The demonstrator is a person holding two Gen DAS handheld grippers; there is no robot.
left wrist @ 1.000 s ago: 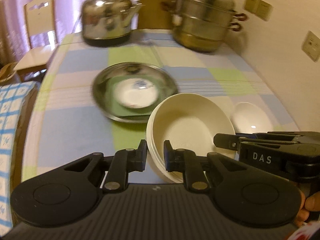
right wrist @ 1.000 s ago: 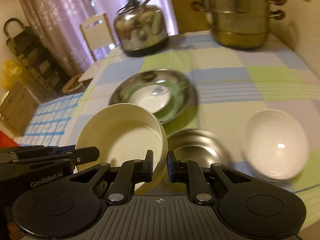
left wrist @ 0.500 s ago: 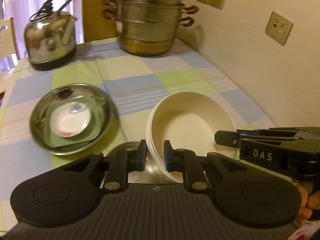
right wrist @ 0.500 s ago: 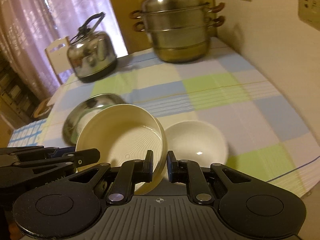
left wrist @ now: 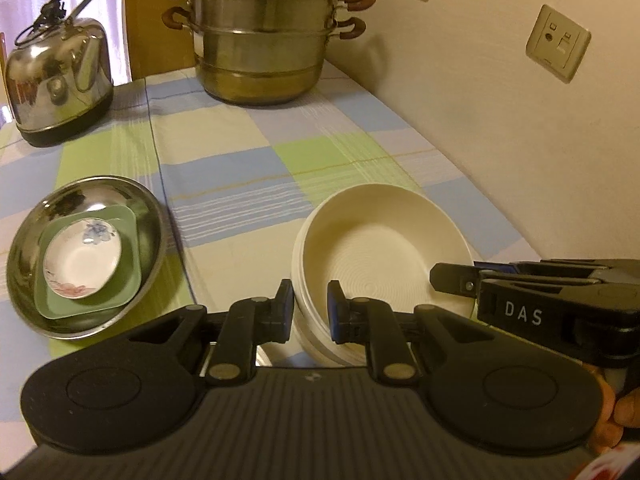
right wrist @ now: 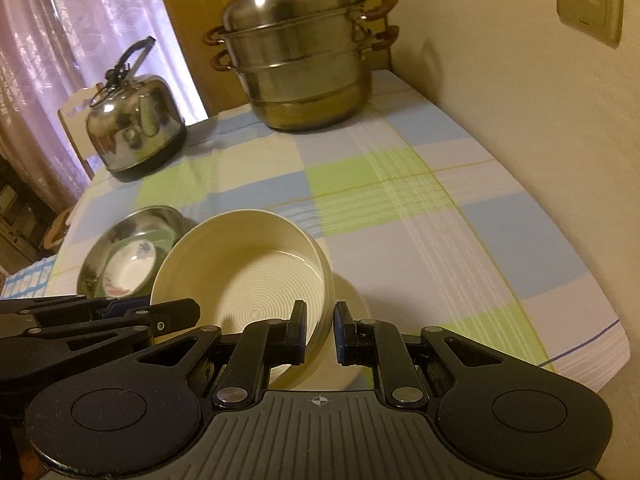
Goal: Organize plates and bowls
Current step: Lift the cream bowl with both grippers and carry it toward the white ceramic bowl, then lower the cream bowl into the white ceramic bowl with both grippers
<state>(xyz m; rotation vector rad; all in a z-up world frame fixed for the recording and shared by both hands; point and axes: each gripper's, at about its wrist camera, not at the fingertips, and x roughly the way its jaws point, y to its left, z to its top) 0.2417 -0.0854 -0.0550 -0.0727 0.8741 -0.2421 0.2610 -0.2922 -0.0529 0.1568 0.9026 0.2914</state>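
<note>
A cream ribbed bowl is held in the air between both grippers; it also shows in the right wrist view. My left gripper is shut on its left rim. My right gripper is shut on its right rim, and its fingers show at the right of the left wrist view. A white bowl on the table peeks out from behind the cream bowl. A steel basin at the left holds a green square plate and a flowered saucer.
A steel kettle and a stacked steel steamer pot stand at the far end of the checked tablecloth. A wall with sockets runs along the right. A chair stands behind the kettle.
Both grippers have carried the cream bowl to the right, over the white bowl. The steel basin has shifted left in view and the small steel bowl has dropped out of sight below.
</note>
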